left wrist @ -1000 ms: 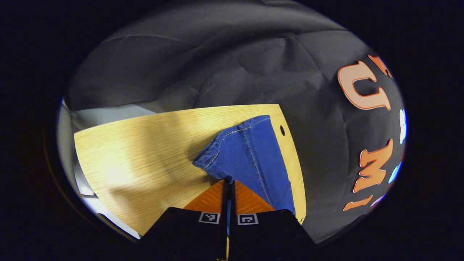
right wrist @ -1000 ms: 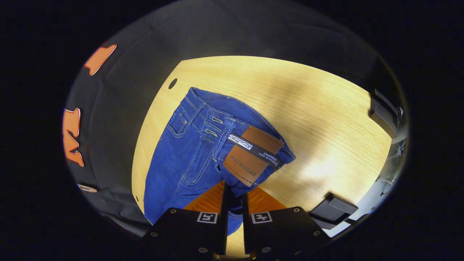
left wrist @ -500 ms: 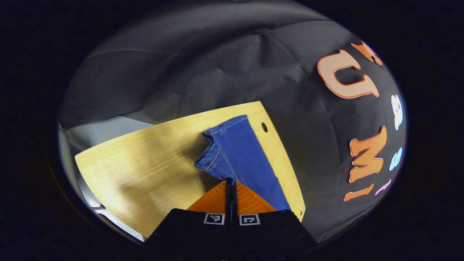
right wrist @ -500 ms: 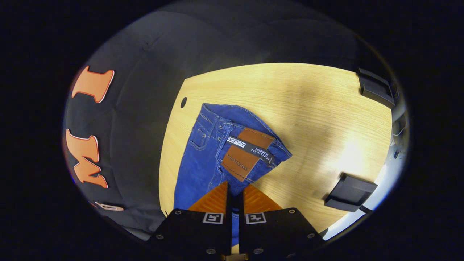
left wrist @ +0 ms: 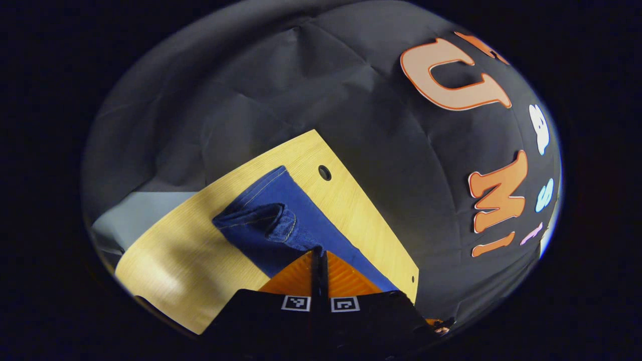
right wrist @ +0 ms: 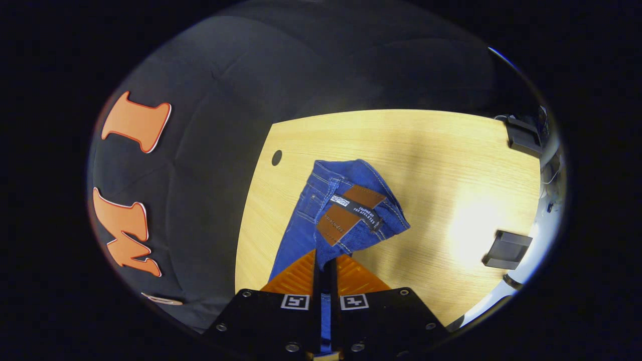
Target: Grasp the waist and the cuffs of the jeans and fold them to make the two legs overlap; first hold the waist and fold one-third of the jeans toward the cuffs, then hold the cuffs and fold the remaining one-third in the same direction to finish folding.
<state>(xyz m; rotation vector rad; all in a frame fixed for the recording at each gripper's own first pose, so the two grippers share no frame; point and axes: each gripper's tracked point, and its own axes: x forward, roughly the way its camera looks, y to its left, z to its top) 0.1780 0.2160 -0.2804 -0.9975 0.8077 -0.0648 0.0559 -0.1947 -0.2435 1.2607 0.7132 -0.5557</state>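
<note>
Blue jeans [left wrist: 281, 220] lie along the far edge of a light wooden table [left wrist: 165, 255]. My left gripper [left wrist: 318, 254] is shut on a cuff, whose hem curls over in front of the fingers while the other leg lies flat beneath. In the right gripper view the waist of the jeans [right wrist: 346, 210], with its brown leather patch [right wrist: 351, 210], is lifted and bunched. My right gripper [right wrist: 325, 261] is shut on the waistband just below that patch.
The table [right wrist: 441, 165] has a small round hole [right wrist: 276, 157] near its far edge, next to the black cloth wall. Two dark blocks [right wrist: 506, 248] sit at the table's right side in the right gripper view. A pale floor strip [left wrist: 130, 220] shows left.
Both grippers have lifted their ends of the jeans. The upper cuff has curled over toward the other leg, and the waist has bunched up and drawn closer to the right gripper.
</note>
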